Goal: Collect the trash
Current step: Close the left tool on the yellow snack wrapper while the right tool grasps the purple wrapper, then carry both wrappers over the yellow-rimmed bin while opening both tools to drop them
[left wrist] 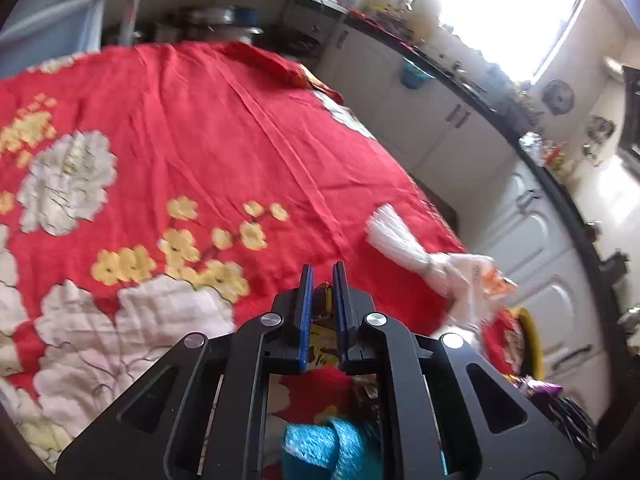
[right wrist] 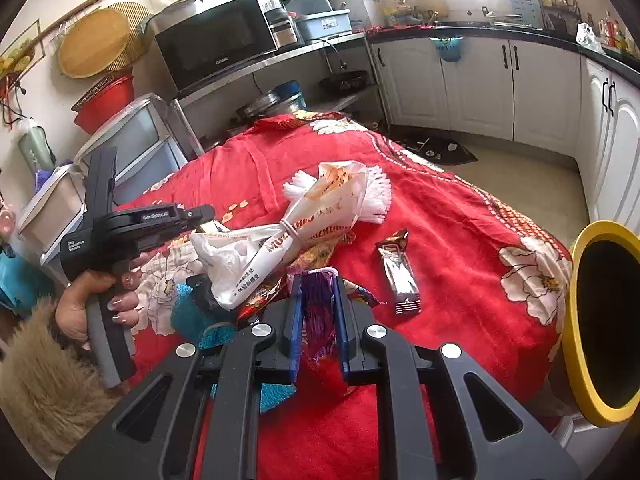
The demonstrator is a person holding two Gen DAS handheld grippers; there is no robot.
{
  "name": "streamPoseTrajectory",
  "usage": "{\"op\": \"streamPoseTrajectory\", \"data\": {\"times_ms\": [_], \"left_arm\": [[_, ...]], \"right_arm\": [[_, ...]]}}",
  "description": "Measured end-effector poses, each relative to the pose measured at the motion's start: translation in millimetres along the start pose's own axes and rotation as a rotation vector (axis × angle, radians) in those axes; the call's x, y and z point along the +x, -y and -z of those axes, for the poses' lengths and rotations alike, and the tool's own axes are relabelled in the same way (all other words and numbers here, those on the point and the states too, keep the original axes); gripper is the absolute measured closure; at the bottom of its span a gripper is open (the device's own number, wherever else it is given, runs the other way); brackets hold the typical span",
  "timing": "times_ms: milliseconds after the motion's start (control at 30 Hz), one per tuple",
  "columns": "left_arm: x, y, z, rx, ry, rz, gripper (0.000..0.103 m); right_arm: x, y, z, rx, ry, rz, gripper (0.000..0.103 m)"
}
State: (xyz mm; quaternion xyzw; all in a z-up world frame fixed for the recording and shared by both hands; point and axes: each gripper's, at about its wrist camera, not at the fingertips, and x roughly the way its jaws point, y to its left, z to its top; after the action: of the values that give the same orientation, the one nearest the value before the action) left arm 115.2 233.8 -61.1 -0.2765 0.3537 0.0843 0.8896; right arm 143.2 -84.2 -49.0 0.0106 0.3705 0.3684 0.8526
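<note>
In the right wrist view, my right gripper [right wrist: 317, 280] is shut on a crinkled purple wrapper [right wrist: 318, 312] just above the red flowered cloth [right wrist: 440, 216]. A white printed plastic bag [right wrist: 280, 240] lies ahead, and a brown and silver wrapper [right wrist: 400, 276] lies to its right. A hand holds my left gripper [right wrist: 210, 212] at the left, its tips at the bag's corner. In the left wrist view, my left gripper [left wrist: 323, 270] has its blue pads pressed on a yellow-and-red wrapper [left wrist: 325, 334]. The white bag [left wrist: 460, 276] lies to its right.
A yellow-rimmed bin [right wrist: 576, 320] stands at the table's right edge; its rim [left wrist: 532, 340] also shows in the left wrist view. A teal cloth [right wrist: 188, 312] and more wrappers lie beside the bag. White kitchen cabinets [right wrist: 480, 80] and a microwave [right wrist: 216, 44] stand behind.
</note>
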Motion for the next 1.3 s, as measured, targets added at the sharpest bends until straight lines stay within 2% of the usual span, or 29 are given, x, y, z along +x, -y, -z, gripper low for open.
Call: {"op": "streamPoseTrajectory", "data": {"times_ms": [267, 400, 500, 867, 1133, 1300], "left_arm": [[-12, -8, 4, 0.024, -0.011, 0.009, 0.098], [-20, -4, 9, 0.067, -0.013, 0.013, 0.098], [-25, -4, 13, 0.096, -0.009, -0.019, 0.098], [-59, -4, 5, 0.081, 0.077, -0.013, 0.098], [-82, 24, -12, 0.127, 0.157, -0.004, 0.098], [-83, 50, -24, 0.164, 0.18, 0.025, 0.098]], "right_arm": [[-14, 7, -5, 0.008, 0.04, 0.007, 0.089], [-17, 8, -6, 0.006, 0.045, 0.005, 0.089], [-15, 7, -6, 0.007, 0.036, 0.006, 0.089], [-20, 7, -6, 0.009, 0.052, 0.004, 0.089], [-36, 15, -6, 0.03, 0.085, 0.013, 0.089], [-46, 23, -9, 0.044, 0.11, 0.026, 0.089]]}}
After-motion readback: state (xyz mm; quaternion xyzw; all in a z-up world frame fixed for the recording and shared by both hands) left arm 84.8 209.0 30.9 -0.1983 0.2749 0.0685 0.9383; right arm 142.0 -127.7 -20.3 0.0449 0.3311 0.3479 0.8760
